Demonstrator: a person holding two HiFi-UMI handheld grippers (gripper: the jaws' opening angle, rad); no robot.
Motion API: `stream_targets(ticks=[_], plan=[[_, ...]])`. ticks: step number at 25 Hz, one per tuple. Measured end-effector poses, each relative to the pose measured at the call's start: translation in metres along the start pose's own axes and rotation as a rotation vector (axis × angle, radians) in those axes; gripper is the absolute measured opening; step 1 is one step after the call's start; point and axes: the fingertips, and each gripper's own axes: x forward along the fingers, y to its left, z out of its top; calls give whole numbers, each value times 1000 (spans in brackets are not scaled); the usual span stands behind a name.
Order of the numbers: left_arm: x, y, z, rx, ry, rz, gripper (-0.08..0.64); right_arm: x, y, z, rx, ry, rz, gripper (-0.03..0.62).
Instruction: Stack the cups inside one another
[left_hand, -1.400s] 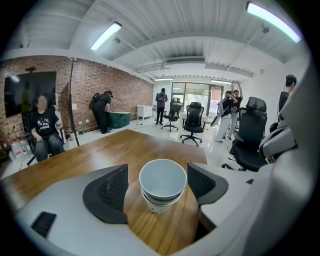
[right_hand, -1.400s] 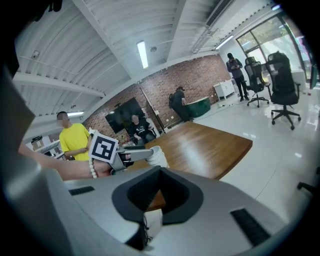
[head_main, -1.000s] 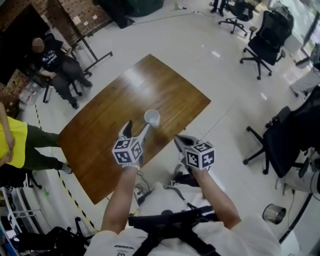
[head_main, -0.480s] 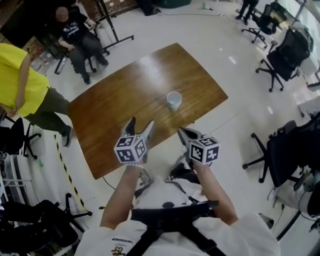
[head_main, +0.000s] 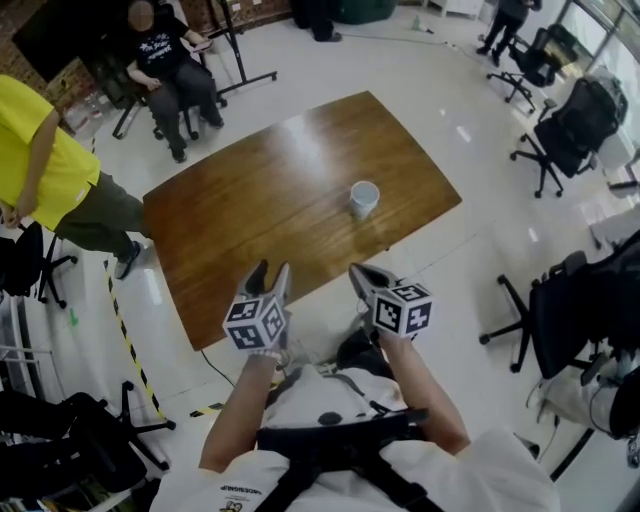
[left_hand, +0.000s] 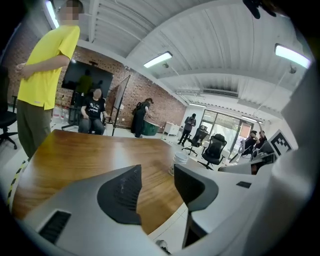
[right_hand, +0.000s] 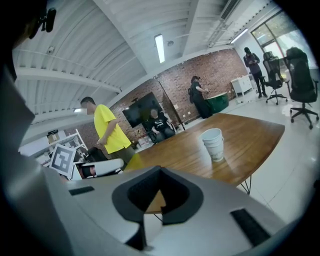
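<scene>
Left gripper (head_main: 270, 268): fingers part-spread, just closing on nothing. Right gripper (head_main: 356, 271): fingers pressed together. Cups (head_main: 364, 198) nested on bench (head_main: 255, 190), well apart. Avoid sideways contact: risk of toppling.

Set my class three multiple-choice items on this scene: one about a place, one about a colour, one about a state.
1. Where does the cup stack stand? A on the floor; B on the wooden table; C on a chair.
2. What colour are the cups? A red; B blue; C white.
3. How are the right gripper's jaws? A together, empty; B wide apart; C closed on a cup.
Answers: B, it stands on the wooden table; C, white in the head view; A, the jaw tips meet with nothing held.
</scene>
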Motion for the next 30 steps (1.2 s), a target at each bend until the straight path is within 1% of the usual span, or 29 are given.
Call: stream_targets(ticks=[3, 5, 6, 7, 9, 22, 30], plan=[[-17, 12, -10, -7, 5, 23, 99, 2, 13, -5, -2, 0, 3, 0], [-25, 17, -17, -3, 13, 31, 62, 4, 21, -7, -7, -4, 2, 0], [-29, 19, -19, 1, 16, 36, 57, 4, 25, -8, -11, -8, 2, 0], [-34, 21, -22, 4, 18, 39, 21, 4, 29, -8, -13, -13, 2, 0], [-41, 25, -25, 11, 25, 43, 3, 5, 34, -12, -12, -20, -1, 0], [-75, 44, -38, 19, 44, 22, 0, 10, 77, -25, -53, -38, -7, 0], [-78, 36, -30, 15, 37, 8, 0, -3, 81, -15, -61, -63, -26, 0]])
